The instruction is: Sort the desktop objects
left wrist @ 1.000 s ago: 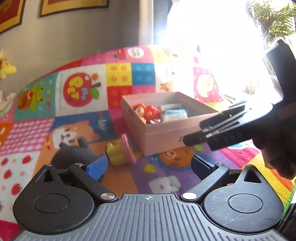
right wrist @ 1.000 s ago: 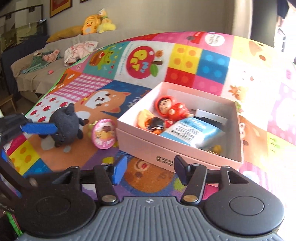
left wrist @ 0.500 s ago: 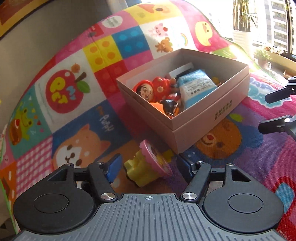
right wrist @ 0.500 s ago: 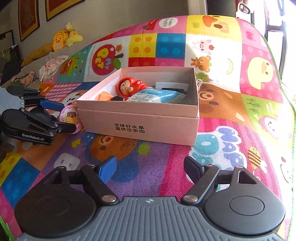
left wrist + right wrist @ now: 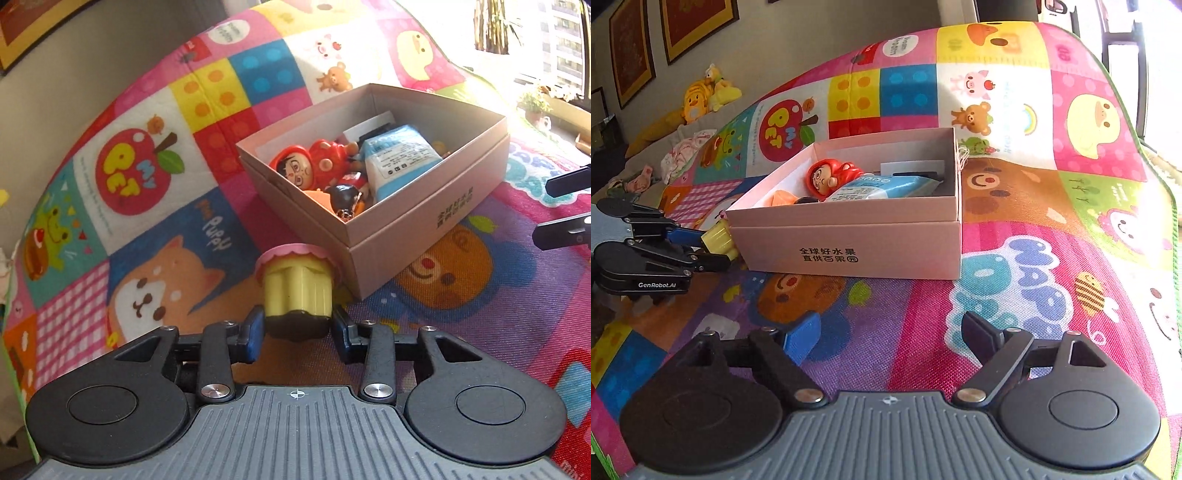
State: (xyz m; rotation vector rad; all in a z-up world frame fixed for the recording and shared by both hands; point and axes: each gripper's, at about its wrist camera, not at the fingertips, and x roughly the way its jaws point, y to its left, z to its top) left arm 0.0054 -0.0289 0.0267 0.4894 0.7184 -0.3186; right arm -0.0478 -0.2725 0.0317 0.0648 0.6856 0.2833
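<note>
Bright patchwork play mat (image 5: pixel 140 236) carried everything, with framed pictures on the wall and sun glare from a window at its far edge. The left gripper (image 5: pixel 297 328) was closing, its blue-padded fingers (image 5: pixel 253 334) on either side of the dark base of a yellow toy with a pink frilled top (image 5: pixel 297 291). The pads looked pressed against it, low on the body only. The toy sat on the mat, touching or just beside the near corner of the pink box (image 5: pixel 424 236). Inside the box were a red doll (image 5: pixel 306 166), a blue-white packet (image 5: pixel 399 162) and smaller bits. The right gripper (image 5: pixel 892 338) hovered over bare mat on the printed side of the box, fingers (image 5: pixel 803 336) spread and widening, nothing between them.

Risks, as a judgement:
- The grip sat at the toy's bottom end, so the top-heavy pink part could tip it out of the pads on the lift.
- The toy was tight against the box corner, so lifting could snag the rim and shove the light box across the mat.
- The box was already crowded, so a drop could bounce off the doll and out.
</note>
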